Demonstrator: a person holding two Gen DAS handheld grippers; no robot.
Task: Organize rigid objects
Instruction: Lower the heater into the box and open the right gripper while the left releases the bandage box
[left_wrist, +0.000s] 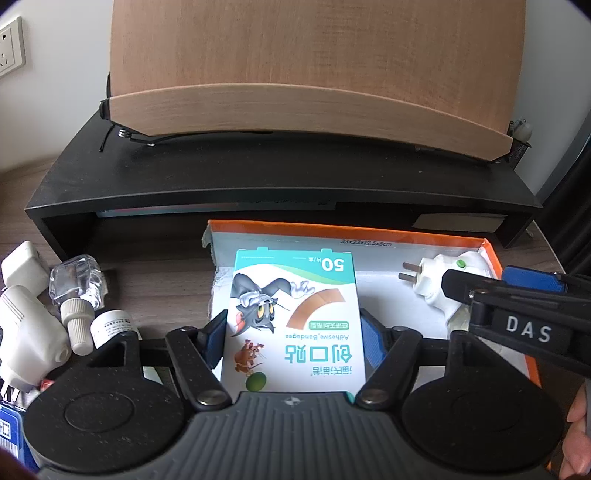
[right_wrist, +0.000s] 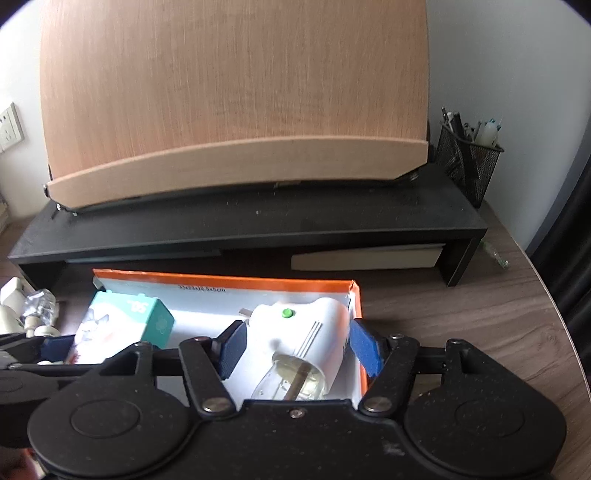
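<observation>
My left gripper (left_wrist: 295, 339) is shut on a teal and white bandage box (left_wrist: 291, 317) printed with cartoon figures. The box stands over the left part of an orange-rimmed cardboard tray (left_wrist: 369, 227). It also shows in the right wrist view, bandage box (right_wrist: 129, 321). A white plug-in vaporizer (right_wrist: 295, 339) with a green button and a clear liquid bottle lies in the tray's right part (right_wrist: 221, 277). My right gripper (right_wrist: 297, 347) is open around it, with a blue pad close on each side. From the left wrist view the right gripper (left_wrist: 491, 284) reaches over the vaporizer (left_wrist: 439, 280).
A black desk riser (left_wrist: 280, 177) carrying a tilted wooden board (left_wrist: 314, 74) stands just behind the tray. Left of the tray lie white adapters (left_wrist: 26, 317), a clear bottle (left_wrist: 77, 284) and a small white bottle (left_wrist: 110, 325). A mesh pen holder (right_wrist: 469, 162) sits at the riser's right end.
</observation>
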